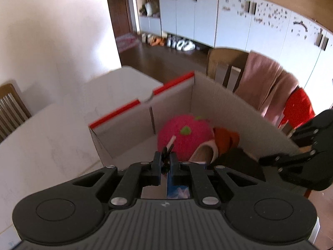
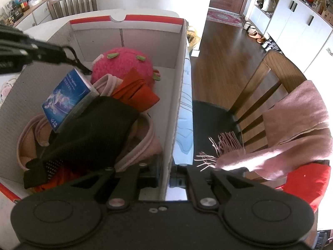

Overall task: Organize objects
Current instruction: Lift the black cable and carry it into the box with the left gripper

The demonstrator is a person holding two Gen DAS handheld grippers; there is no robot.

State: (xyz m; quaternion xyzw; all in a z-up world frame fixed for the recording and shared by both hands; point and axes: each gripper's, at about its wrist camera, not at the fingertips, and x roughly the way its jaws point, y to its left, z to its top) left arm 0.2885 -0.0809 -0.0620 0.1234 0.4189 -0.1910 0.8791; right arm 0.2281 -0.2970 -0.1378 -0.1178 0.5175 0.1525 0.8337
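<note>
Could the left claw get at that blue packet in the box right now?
Probably yes: the left claw hangs right by the packet, nothing between. But it is shut on a small black thing, so it could touch, not grab.

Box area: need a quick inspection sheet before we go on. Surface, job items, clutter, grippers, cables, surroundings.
Surface: white table, with the box on it.
Job's things: in the box are a pink plush, orange cloth, blue pack, black cloth and slippers.
Clutter: nothing seen.
Grippers: left gripper is shut on a small dark item over the box; what it is cannot be told. Right gripper is shut on the box's side wall.
Cables: nothing seen.
Surroundings: chair with a pink scarf, white cabinets, shoes on a wood floor.
</note>
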